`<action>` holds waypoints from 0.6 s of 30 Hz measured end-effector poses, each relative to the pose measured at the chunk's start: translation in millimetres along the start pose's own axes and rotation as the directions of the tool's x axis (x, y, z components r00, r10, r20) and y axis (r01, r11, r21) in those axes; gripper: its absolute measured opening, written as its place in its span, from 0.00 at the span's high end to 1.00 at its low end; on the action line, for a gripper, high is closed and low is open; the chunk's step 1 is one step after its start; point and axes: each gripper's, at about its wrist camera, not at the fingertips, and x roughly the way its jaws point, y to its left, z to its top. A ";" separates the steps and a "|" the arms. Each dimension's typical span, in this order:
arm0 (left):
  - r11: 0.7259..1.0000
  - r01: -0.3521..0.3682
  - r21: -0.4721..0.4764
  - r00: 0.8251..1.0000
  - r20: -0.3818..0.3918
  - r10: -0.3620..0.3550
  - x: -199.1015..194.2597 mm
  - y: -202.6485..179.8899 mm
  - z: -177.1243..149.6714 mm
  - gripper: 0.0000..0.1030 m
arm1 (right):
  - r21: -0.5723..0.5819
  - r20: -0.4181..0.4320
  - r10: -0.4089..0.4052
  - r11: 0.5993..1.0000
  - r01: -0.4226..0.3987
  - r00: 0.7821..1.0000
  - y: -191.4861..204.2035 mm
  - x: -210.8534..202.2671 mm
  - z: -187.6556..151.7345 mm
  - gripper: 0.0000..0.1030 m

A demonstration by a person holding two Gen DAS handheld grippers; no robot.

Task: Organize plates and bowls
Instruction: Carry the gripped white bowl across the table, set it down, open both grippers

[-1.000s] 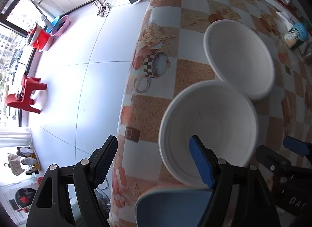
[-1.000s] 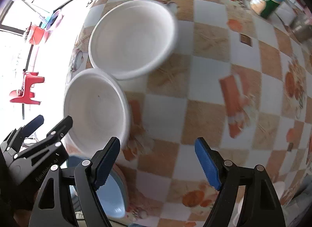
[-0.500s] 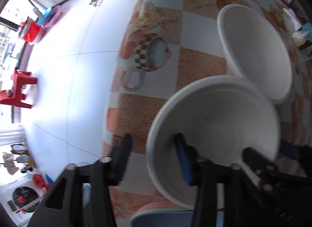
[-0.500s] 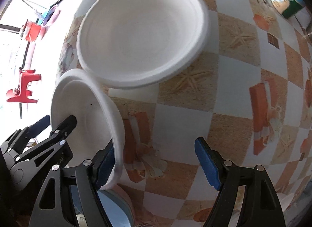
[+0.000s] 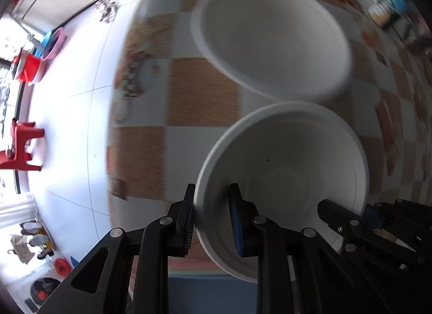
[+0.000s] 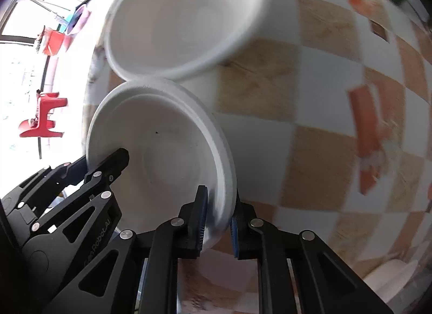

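A near white bowl (image 5: 291, 168) is held by both grippers over the checkered table. My left gripper (image 5: 212, 219) is shut on its left rim, one finger inside and one outside. My right gripper (image 6: 217, 222) is shut on its right rim; the bowl also shows in the right wrist view (image 6: 162, 157). A second, larger white bowl (image 5: 270, 46) stands on the table just beyond it, also in the right wrist view (image 6: 183, 17). The right gripper's fingers (image 5: 348, 219) show at the bowl's right rim in the left wrist view.
A blue plate (image 5: 210, 295) on a pink one lies under the grippers at the table's near edge (image 5: 113, 152). A teal-lidded container (image 5: 388, 9) stands far right. White floor with a red stool (image 5: 21, 144) lies left. A white dish (image 6: 391, 279) sits at lower right.
Both grippers closed on the near bowl's rim, left side and right side. The bowl has lifted and moved toward the larger bowl, and the views are blurred by motion.
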 end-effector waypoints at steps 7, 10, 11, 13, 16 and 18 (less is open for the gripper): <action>0.995 0.002 0.100 1.000 -0.007 -0.001 -2.5 -51.3 -21.8 0.75 | 0.063 -0.016 -0.010 0.998 0.011 1.000 -44.4 -6.9 -28.5 0.84; 0.992 0.008 0.127 1.000 -0.014 -0.006 -4.0 -68.5 -33.6 0.75 | 0.078 -0.026 -0.011 0.997 0.013 1.000 -58.6 -9.9 -42.2 0.84; 0.991 0.009 0.133 1.000 -0.018 -0.007 -3.8 -71.5 -36.2 0.75 | 0.082 -0.030 -0.011 0.997 0.014 0.999 -62.3 -10.8 -46.8 0.84; 0.990 0.008 0.142 1.000 -0.019 -0.005 -6.5 -78.5 -42.8 0.75 | 0.087 -0.036 -0.011 0.996 0.015 0.999 -62.3 -11.2 -51.9 0.84; 0.989 -0.002 0.147 1.000 -0.006 0.003 -15.8 -90.3 -55.8 0.75 | 0.095 -0.035 -0.001 0.995 0.005 0.999 -59.6 -13.0 -54.9 0.84; 0.989 -0.007 0.145 1.000 0.007 0.006 -27.9 -104.2 -61.8 0.75 | 0.095 -0.028 0.006 0.995 -0.004 1.000 -59.5 -18.3 -58.2 0.84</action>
